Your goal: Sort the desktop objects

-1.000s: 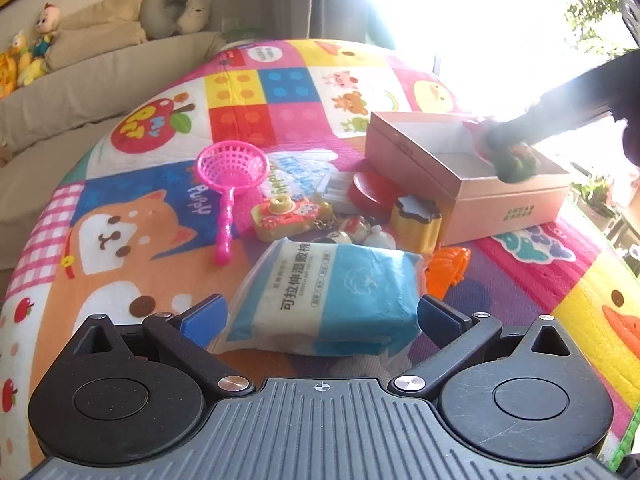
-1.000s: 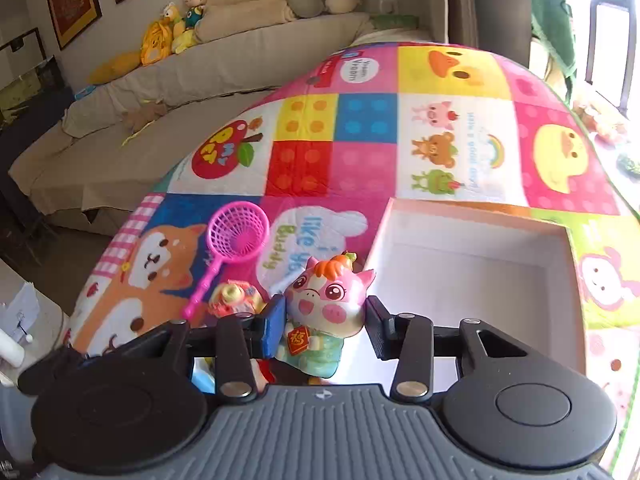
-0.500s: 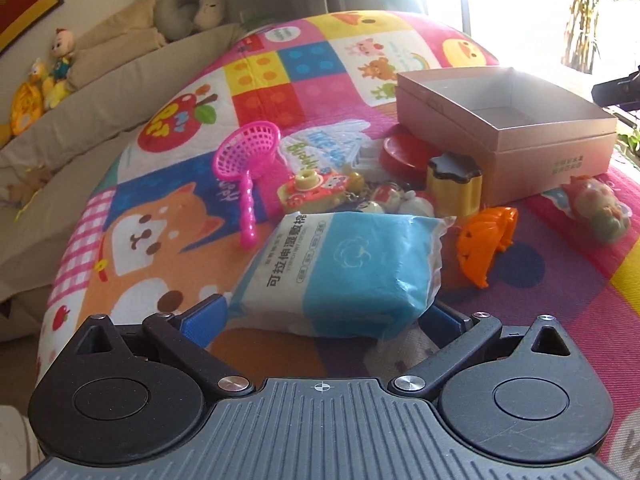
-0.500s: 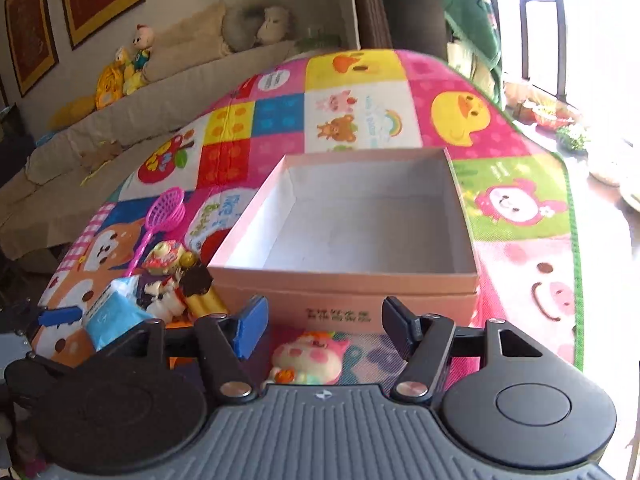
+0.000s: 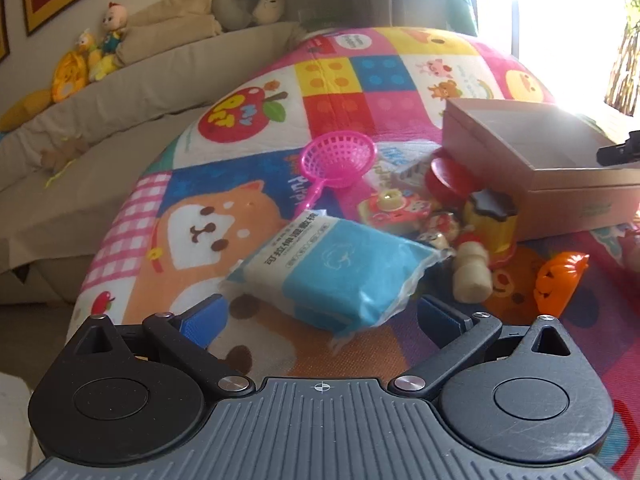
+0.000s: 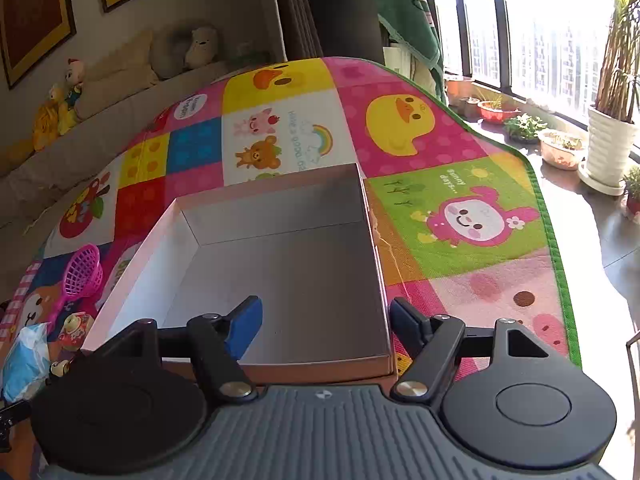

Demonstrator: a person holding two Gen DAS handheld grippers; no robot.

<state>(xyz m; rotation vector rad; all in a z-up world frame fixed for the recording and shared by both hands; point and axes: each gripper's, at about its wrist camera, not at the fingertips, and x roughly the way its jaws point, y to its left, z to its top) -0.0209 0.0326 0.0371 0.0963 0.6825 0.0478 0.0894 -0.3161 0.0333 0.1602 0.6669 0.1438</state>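
Hovering low over the colourful cartoon-patterned play mat [image 5: 248, 216], the left tongs [image 5: 318, 314] are released, their blue-padded fingers [image 5: 204, 314] spread wide on either side of the near end of a blue-and-white plastic-wrapped soft pack [image 5: 340, 264], not touching it. At one o'clock from the pack lie a small wooden peg doll [image 5: 472, 276] and a yellow jar with a dark scalloped lid [image 5: 490, 220]; at two o'clock sits an orange plastic pumpkin toy [image 5: 558, 276]. At twelve o'clock a pink plastic mesh scoop [image 5: 336, 160] lies on the mat. The right tongs [image 6: 326, 322] are likewise released and grasp nothing, poised above the near edge of the open pink cardboard box [image 6: 128, 284], whose grey interior holds nothing. The scoop [image 6: 82, 276] lies at nine o'clock of the box.
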